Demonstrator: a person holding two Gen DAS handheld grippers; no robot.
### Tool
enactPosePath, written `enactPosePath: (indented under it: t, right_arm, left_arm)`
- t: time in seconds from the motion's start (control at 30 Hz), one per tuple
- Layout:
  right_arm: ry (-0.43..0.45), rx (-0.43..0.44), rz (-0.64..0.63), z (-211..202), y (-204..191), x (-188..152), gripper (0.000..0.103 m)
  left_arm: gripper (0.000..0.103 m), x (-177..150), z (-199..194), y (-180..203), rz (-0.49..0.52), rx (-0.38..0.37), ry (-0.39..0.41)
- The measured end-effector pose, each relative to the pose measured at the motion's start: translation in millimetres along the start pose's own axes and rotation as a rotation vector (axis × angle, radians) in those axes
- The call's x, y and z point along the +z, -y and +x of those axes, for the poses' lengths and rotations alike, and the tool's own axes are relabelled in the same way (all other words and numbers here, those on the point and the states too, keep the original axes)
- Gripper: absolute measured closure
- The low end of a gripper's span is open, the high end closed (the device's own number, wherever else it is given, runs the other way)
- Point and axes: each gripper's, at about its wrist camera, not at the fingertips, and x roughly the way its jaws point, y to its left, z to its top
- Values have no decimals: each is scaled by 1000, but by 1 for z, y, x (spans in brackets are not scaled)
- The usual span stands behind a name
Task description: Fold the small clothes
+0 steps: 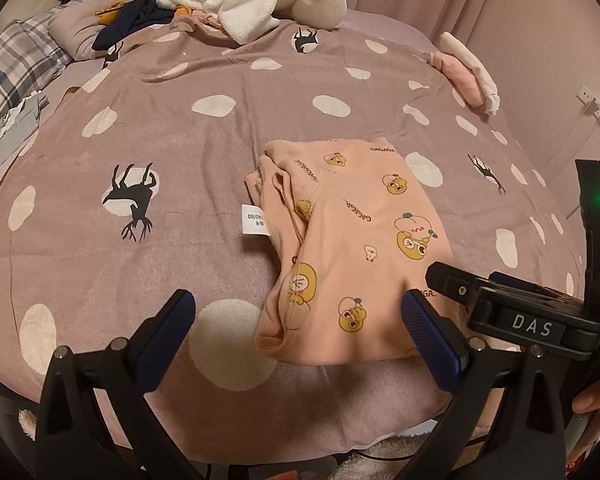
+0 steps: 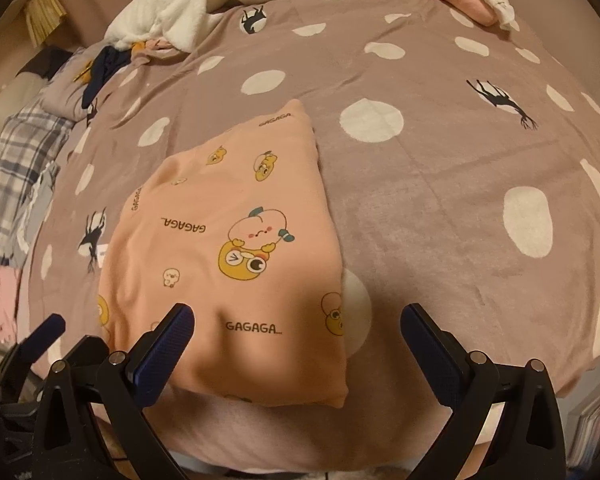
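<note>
Left gripper (image 1: 298, 320) hangs wide open, empty, over the near left hem of the peach garment (image 1: 352, 248), which lies partly folded on the spotted bedspread (image 1: 180, 152). Soft, light, floppy knit by the look of it; the near corners are probably the best pinch points. Its long axis runs 6 to 12 o'clock, white tag (image 1: 255, 220) at 9. Right gripper (image 2: 298, 320), also spread wide, holds nothing above the near right corner.
</note>
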Motion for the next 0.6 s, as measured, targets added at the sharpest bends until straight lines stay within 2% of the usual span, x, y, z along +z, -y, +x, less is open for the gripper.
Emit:
enactPosePath:
  t: [0.6]
  right_arm:
    - [-10, -30, -14, 3, -5, -2, 1]
  left_arm:
    - [0, -4, 3, 4, 13, 15, -6]
